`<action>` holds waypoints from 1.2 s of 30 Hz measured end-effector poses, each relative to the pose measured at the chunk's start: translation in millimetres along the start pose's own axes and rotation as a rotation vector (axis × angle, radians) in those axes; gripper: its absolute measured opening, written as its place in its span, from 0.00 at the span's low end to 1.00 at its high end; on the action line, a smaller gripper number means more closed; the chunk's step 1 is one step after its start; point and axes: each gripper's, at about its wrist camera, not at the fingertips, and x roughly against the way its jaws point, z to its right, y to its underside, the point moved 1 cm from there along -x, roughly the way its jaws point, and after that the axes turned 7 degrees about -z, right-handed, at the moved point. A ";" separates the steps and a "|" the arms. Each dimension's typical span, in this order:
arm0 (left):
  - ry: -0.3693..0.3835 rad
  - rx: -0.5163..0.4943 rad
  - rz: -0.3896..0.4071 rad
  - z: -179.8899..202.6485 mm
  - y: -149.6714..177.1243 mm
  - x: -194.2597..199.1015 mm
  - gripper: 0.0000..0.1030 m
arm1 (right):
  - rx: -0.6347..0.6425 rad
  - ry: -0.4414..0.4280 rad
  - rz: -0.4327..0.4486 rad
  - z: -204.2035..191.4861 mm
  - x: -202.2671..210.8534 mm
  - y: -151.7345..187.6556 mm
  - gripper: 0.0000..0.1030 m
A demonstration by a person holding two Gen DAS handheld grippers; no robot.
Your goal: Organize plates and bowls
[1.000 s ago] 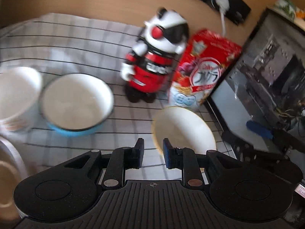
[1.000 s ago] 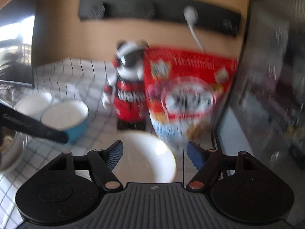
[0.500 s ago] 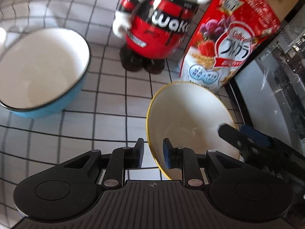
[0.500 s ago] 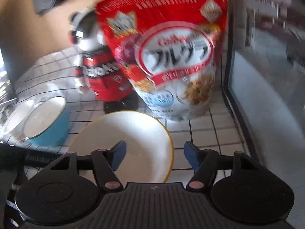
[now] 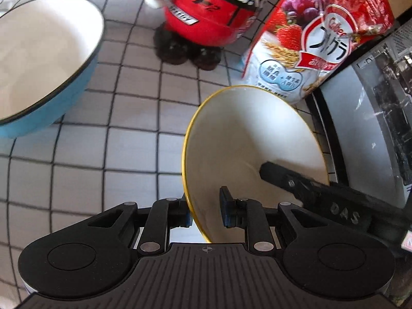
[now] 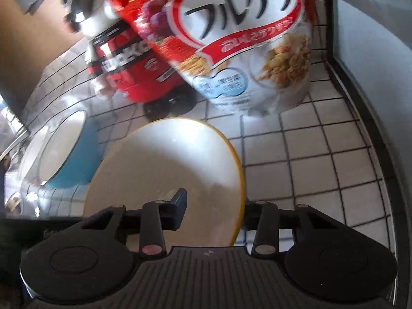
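A white bowl with a yellow rim [image 5: 247, 134] [image 6: 164, 170] sits on the checked cloth in front of the cereal bag. My left gripper [image 5: 206, 211] straddles its left rim, one finger outside and one inside. Its jaws are closing, with a small gap still at the inner pad. My right gripper [image 6: 215, 202] straddles the right rim. Its left finger [image 6: 180, 200] is inside the bowl and its right finger is partly hidden behind the rim. Its jaws are closing too, and the inner pad is well off the wall. That inner finger [image 5: 283, 177] also shows in the left wrist view.
A blue bowl, white inside [image 5: 38, 59] [image 6: 69, 159], stands to the left, with another white bowl [image 6: 31, 154] beyond it. A red toy figure [image 5: 211, 13] [image 6: 134, 72] and a red cereal bag [image 5: 316, 43] [image 6: 244, 38] stand close behind. A grey appliance [image 5: 373, 116] [image 6: 373, 77] walls off the right.
Both grippers came down onto the yellow-rimmed bowl. The left now has the left rim between its fingers. The right jaws narrowed a lot around the right rim.
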 end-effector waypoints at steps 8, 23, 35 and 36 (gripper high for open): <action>-0.031 -0.008 -0.035 -12.8 45.9 22.4 0.21 | 0.065 -0.031 -0.054 -26.6 10.3 41.2 0.39; 0.008 0.025 0.002 -21.1 86.1 33.9 0.21 | 0.114 0.002 -0.042 -38.0 17.7 53.3 0.39; -0.021 0.020 0.008 -26.0 85.3 57.8 0.24 | 0.132 0.090 -0.013 -41.4 33.5 52.0 0.40; -0.026 0.005 0.012 -25.5 85.2 62.7 0.24 | 0.140 0.101 -0.001 -42.9 39.1 51.8 0.40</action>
